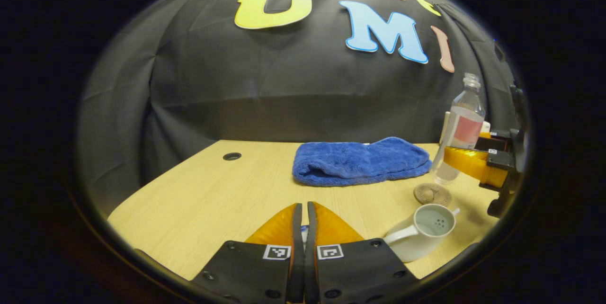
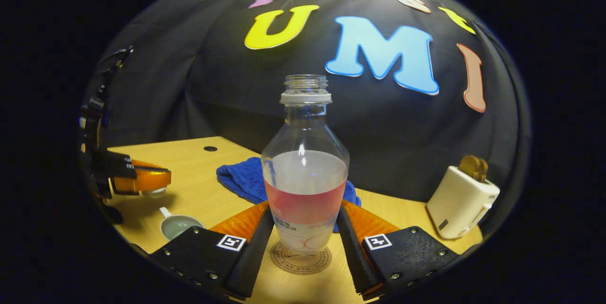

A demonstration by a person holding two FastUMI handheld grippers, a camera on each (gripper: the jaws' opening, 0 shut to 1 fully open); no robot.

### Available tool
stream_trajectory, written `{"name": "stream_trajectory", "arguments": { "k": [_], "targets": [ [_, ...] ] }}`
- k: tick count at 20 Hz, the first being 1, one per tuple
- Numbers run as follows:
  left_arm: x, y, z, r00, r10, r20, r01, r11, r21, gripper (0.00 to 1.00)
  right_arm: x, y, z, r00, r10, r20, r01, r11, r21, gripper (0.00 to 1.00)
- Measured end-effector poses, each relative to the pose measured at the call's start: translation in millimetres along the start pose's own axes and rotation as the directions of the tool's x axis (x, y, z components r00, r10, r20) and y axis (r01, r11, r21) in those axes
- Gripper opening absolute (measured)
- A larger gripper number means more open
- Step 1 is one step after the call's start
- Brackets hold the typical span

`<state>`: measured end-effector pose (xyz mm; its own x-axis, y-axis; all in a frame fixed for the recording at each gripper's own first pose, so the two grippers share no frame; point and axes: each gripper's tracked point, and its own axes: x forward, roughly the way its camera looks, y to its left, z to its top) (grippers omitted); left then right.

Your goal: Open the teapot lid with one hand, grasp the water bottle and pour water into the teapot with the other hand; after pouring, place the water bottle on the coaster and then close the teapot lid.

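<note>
Fingers of the right gripper (image 2: 305,233) press on both sides of the water bottle (image 2: 305,176), low on its labelled body, in the right gripper view. The uncapped bottle stands upright over the round coaster (image 2: 300,259); whether its base touches the coaster cannot be told. In the left gripper view the bottle (image 1: 461,129) appears above and beyond the coaster (image 1: 432,194).

The left gripper (image 1: 303,221) has its fingers drawn nearly together around something small between them, which its own view does not make clear. From the right gripper view that gripper (image 2: 142,180) hangs over the open teapot (image 2: 179,225) with a pale object, probably the lid, beneath its tips.

The teapot (image 1: 423,230) sits lidless on the wooden table (image 1: 208,200). A blue towel (image 1: 360,162) lies behind it, and a white toaster (image 2: 461,202) stands at the right gripper view's right.
</note>
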<state>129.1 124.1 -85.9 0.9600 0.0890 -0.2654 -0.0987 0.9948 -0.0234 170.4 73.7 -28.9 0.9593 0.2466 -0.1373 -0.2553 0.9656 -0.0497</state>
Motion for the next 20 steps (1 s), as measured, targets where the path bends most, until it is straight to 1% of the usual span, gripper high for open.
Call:
{"name": "stream_trajectory", "arguments": {
  "k": [3,7,8,11,14,18,20],
  "targets": [
    [-0.6,0.3,-0.3,1.000,0.003,0.000,-0.003,1.000,0.002,0.07,3.2,-2.8,-8.4,1.000,-0.010,-0.012,0.010,0.999,0.052,0.76],
    [1.6,-0.5,-3.1,1.000,0.002,-0.010,-0.002,1.000,0.007,0.07,10.3,-1.5,-25.6,0.999,0.003,-0.049,0.001,0.998,0.067,0.76],
    [1.6,-0.8,-4.1,1.000,0.001,-0.011,-0.001,1.000,0.007,0.07,18.3,-1.2,-25.4,0.998,0.002,-0.057,0.002,0.998,0.067,0.76],
    [2.1,-0.1,-3.1,1.000,0.002,-0.011,-0.002,1.000,0.008,0.07,21.4,-3.5,-33.8,0.996,0.003,-0.084,0.004,0.996,0.092,0.76],
    [2.0,0.0,-4.8,1.000,0.002,-0.012,-0.002,1.000,0.010,0.07,21.4,-5.2,-36.3,0.996,0.002,-0.090,0.009,0.992,0.124,0.76],
    [1.6,-0.1,-3.9,1.000,0.002,-0.013,-0.002,1.000,0.013,0.06,22.0,-6.6,-37.1,0.996,0.011,-0.094,0.001,0.991,0.134,0.76],
    [1.6,-0.4,-4.4,1.000,0.002,-0.013,-0.001,1.000,0.013,0.05,21.1,-5.5,-42.0,0.993,0.016,-0.117,0.001,0.990,0.142,0.77]
  ]
}}
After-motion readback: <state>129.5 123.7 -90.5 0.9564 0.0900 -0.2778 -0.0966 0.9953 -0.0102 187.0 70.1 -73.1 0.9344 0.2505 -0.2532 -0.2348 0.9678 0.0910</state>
